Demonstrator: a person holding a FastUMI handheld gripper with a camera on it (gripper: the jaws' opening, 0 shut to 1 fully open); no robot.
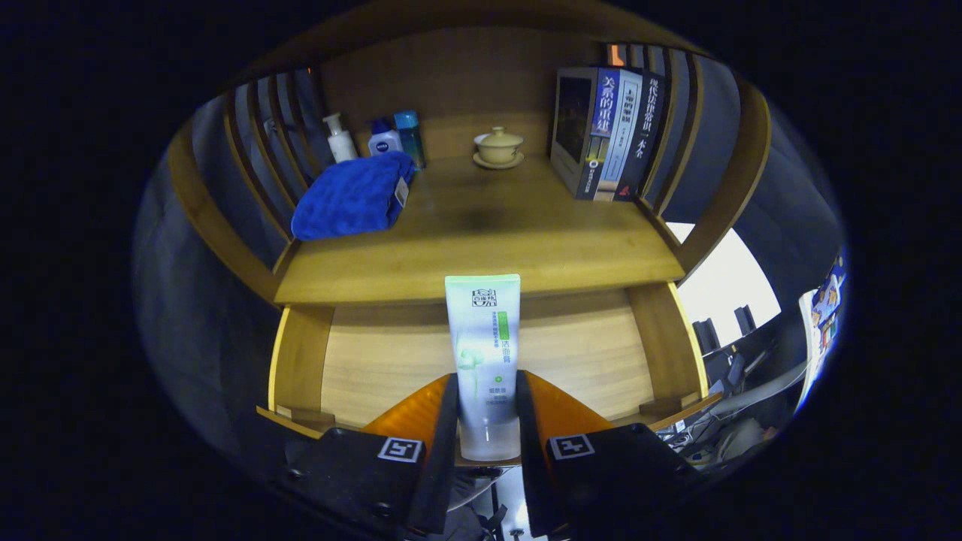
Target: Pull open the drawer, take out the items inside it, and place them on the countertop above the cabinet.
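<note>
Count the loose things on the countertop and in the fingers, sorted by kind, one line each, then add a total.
Bottles at the back of the countertop: 3
Books: 3
Blue towel: 1
Lidded cup on a saucer: 1
Tube, gripped between the fingers: 1
Total: 9

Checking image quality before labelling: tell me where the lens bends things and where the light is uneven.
Gripper view: fisheye bows the countertop edge and side slats; the window at right is blown out white; a dark shadow patch lies mid-countertop; the tube clamped in the gripper is sharp and evenly lit.
</note>
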